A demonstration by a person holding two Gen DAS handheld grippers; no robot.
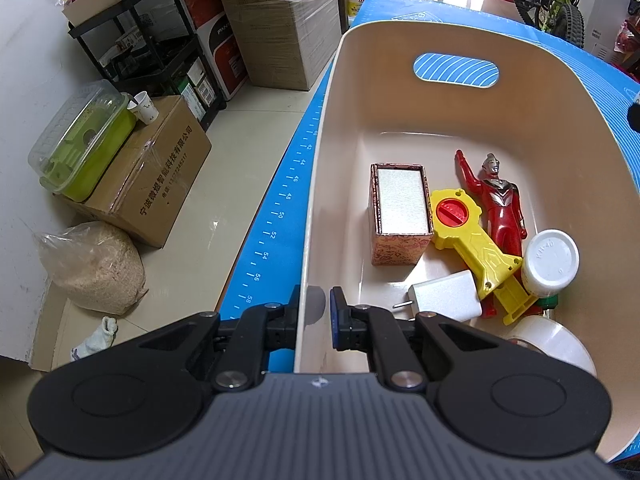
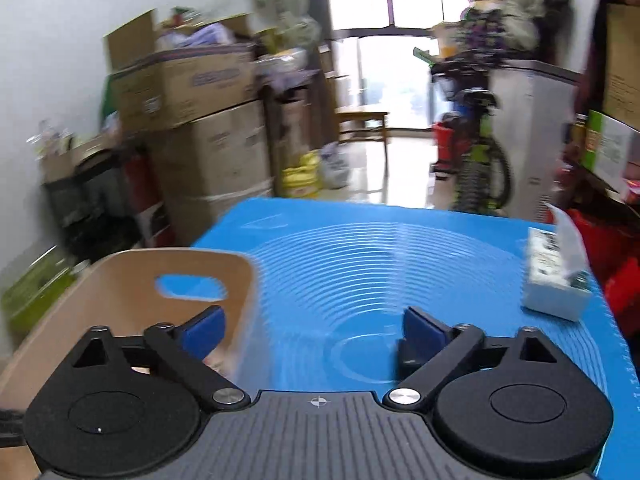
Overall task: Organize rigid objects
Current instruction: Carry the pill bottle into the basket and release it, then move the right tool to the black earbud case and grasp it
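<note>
My right wrist view is smeared with motion blur, so the print on the white box (image 2: 556, 280) at the mat's (image 2: 360, 248) far right is unreadable, and my own housing hides most of the bin (image 2: 132, 280) there. From my left wrist, the tape roll (image 1: 548, 344) is half behind my linkage, the green thing (image 1: 548, 302) under the white jar (image 1: 550, 264) is too covered to name, and the figure's (image 1: 502, 216) feet vanish under the yellow toy (image 1: 472, 236). My left gripper (image 1: 314, 306) straddles the bin wall (image 1: 316, 240), its outer finger mostly hidden behind it, so I cannot tell whether it pinches.

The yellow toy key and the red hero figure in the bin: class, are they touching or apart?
Touching. The left wrist view shows the yellow toy key lying across the red hero figure, covering its side and legs with no gap, inside the beige bin.
</note>
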